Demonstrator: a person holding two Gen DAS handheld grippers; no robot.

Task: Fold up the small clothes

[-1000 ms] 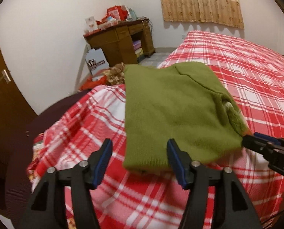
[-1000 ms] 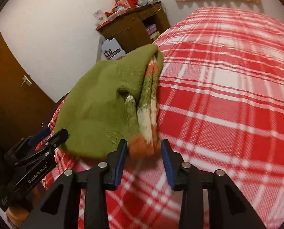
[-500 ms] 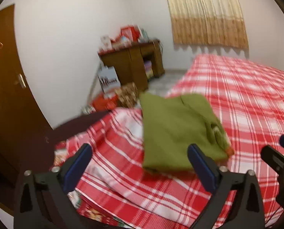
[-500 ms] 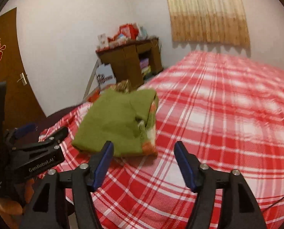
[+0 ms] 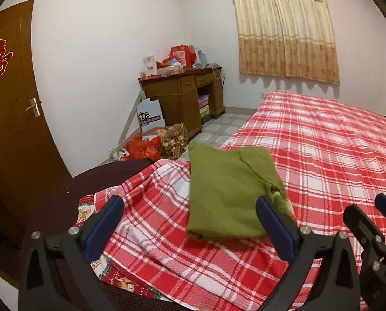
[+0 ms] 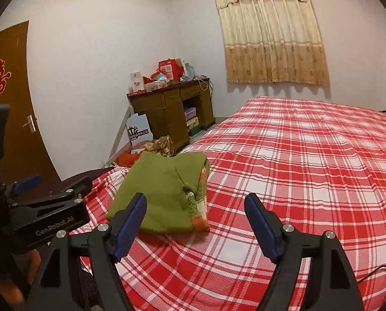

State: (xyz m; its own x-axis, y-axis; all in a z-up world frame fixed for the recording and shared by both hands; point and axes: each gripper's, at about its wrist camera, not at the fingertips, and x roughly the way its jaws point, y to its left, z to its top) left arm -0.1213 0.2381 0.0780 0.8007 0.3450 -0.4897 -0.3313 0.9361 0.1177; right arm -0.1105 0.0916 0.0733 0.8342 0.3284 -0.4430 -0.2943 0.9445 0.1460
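Both claws have drawn back, jaws spread wide and empty; the folded green sweater (image 5: 229,194) lies beyond, seemingly untouched.

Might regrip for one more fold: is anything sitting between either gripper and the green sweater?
Nothing visible. The green sweater lies folded on the plaid bedsheet, with only bare sheet between it and the open left gripper and right gripper.
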